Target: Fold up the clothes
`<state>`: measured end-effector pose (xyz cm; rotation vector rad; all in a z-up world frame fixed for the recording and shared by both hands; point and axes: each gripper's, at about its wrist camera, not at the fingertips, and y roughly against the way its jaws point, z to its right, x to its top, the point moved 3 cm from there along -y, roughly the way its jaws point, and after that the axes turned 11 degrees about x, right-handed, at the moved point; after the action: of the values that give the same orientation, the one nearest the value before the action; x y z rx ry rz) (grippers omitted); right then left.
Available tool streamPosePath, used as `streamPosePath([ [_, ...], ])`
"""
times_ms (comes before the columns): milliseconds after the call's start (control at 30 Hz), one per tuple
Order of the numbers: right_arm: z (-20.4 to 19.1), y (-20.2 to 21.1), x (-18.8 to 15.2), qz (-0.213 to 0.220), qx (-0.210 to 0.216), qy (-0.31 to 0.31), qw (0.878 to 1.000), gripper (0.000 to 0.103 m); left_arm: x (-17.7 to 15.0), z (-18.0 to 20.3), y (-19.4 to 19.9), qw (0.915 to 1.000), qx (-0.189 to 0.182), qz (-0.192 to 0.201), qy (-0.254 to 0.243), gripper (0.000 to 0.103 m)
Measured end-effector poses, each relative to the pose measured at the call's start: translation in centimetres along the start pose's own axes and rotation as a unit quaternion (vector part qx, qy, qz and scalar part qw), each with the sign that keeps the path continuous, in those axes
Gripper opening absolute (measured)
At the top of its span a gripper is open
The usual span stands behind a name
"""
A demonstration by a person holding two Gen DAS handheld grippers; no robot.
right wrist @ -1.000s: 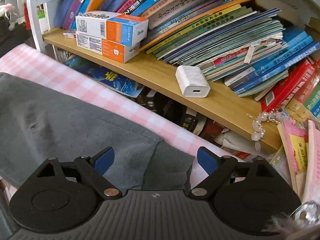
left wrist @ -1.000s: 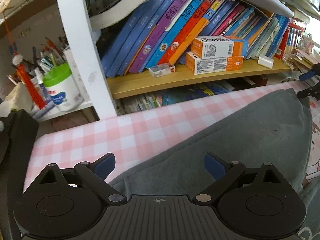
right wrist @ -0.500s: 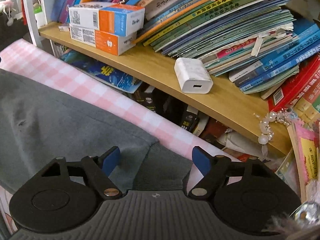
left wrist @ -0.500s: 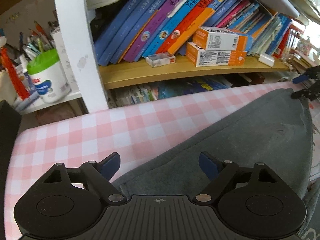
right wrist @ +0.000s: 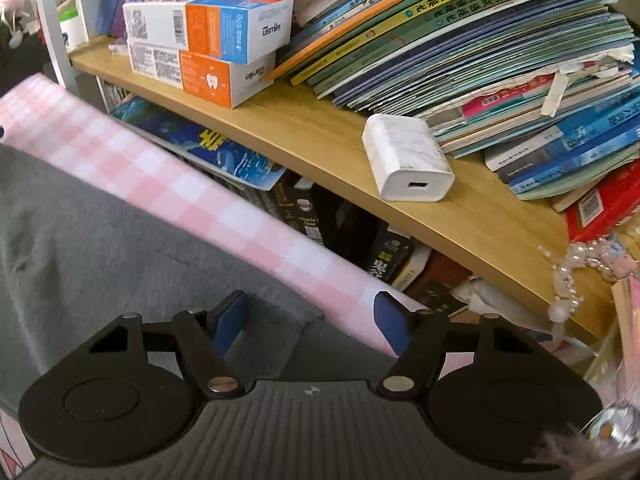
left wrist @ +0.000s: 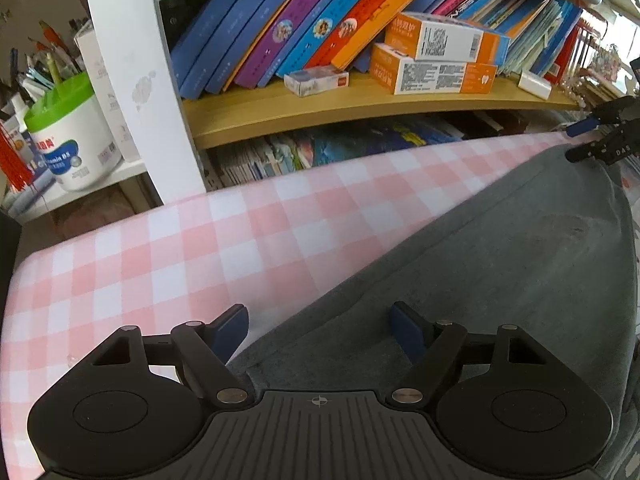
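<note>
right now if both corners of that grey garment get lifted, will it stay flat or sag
The grey garment would probably sag between the corners: it lies limp, with soft creases. Its matte, fuzzy surface suggests it won't slip easily on the checked cloth.

The garment (left wrist: 500, 272) is plain dark grey, of soft, slightly fuzzy cloth. It lies spread flat on a pink-and-white checked cloth (left wrist: 200, 252), with a band of checks bare along its far edge. In the left wrist view that edge runs as 1 straight diagonal line, and the near corner has a narrow hem. In the right wrist view the garment (right wrist: 120, 248) shows a few shallow creases, and its corner ends in a stepped edge over a second layer.
</note>
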<state>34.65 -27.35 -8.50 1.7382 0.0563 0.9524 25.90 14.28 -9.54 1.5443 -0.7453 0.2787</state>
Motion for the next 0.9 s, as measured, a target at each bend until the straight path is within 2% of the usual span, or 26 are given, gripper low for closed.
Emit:
streamPosePath([
  [333,1.2,-0.2,-0.3,0.004,0.038,-0.058,0.998,0.059,-0.2,-0.3,-0.3,0.9999,-0.010,0.002,0.006,0.081],
  [500,0.6,-0.1,0.0,0.000,0.046,-0.052,0.998,0.042,-0.1,-0.3,-0.3,0.9999,-0.012,-0.002,0.007,0.077],
  [567,0.4,-0.1,0.0,-0.002,0.049,-0.051,0.998,0.038,0.0,-0.2,-0.3,0.9998,-0.015,-0.006,0.006,0.071],
  [667,0.2,0.0,0.0,-0.003,0.056,-0.049,0.997,0.025,0.3,0.2,0.0,0.9996,-0.026,-0.011,-0.003,0.050],
  [733,-0.2,0.0,0.0,-0.004,0.057,-0.046,0.997,0.020,0.4,0.4,0.2,0.9991,-0.039,-0.016,-0.007,0.029],
  [833,-0.8,0.2,0.0,-0.008,0.047,-0.031,0.998,0.017,0.5,1.2,0.5,0.9985,-0.045,-0.020,-0.023,0.018],
  [900,-1.2,0.5,-0.2,-0.007,0.037,-0.021,0.999,0.017,0.4,1.6,0.9,0.9985,-0.038,-0.017,-0.036,0.015],
])
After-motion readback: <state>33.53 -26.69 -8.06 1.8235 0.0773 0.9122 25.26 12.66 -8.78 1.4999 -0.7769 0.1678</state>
